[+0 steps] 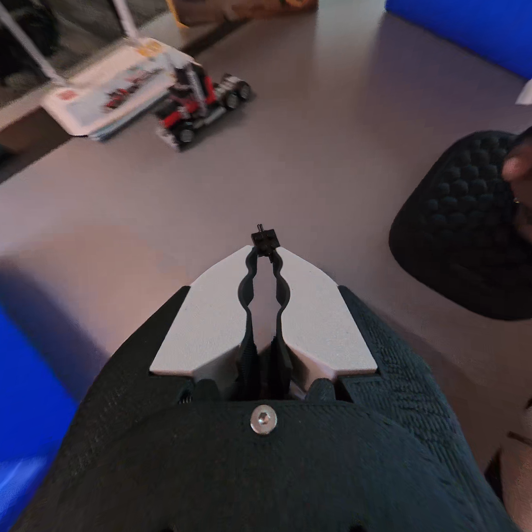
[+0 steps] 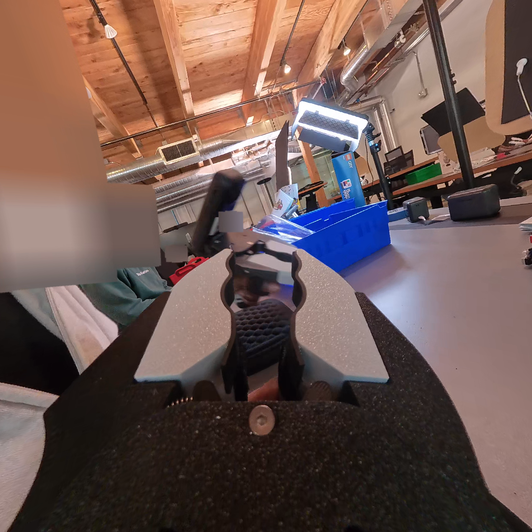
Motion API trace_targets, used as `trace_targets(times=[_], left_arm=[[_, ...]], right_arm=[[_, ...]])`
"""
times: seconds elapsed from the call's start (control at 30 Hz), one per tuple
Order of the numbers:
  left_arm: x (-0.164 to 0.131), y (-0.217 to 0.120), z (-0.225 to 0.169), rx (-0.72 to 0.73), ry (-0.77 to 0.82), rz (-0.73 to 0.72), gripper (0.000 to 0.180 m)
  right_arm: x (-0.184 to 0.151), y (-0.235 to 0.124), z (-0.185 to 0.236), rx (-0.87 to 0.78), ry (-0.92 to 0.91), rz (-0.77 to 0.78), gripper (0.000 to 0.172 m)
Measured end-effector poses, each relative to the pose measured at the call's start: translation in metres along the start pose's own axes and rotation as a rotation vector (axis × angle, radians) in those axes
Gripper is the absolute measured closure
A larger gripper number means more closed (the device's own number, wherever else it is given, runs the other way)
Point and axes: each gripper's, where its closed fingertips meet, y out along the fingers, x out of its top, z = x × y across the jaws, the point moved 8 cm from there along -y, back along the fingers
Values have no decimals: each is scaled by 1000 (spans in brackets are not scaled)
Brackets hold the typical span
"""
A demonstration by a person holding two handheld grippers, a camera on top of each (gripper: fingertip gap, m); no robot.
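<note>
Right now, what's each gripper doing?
Left gripper: closed on a small black brick.
Right gripper: open, holding nothing.

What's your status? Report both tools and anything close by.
Left tool shut on small black studded brick, above grey table. Right tool open, nothing gripped. Toy truck far left, black bumpy pad right.

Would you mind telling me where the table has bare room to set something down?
The widest bare stretch of table lies between the toy truck and the black bumpy pad, ahead of the small black brick. It is crowded at the far left, around the truck and white box.
</note>
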Motion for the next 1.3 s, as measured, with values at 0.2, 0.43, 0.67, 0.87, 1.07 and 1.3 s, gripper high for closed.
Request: trace_targets(times=[0.2,0.43,0.67,0.87,1.07,1.3], left_arm=[[-21,-129,34,319,-78,-62,170],[-46,-202,111,630,-210,-133,170],[-56,-176,192,595,-335,8,156],[-47,-185,170,640,-279,-87,152],[-20,-150,82,334,-109,-248,151],[-21,-70,8,-132,-94,-370,134]], right_arm=[[0,0,-1,-3,9,2,135],[-2,3,-1,-23,-6,27,135],[-3,6,-1,-56,-29,59,135],[-3,6,-3,-57,-16,56,135],[-4,7,-2,-59,-22,64,135],[-5,7,-2,-59,-24,68,134]])
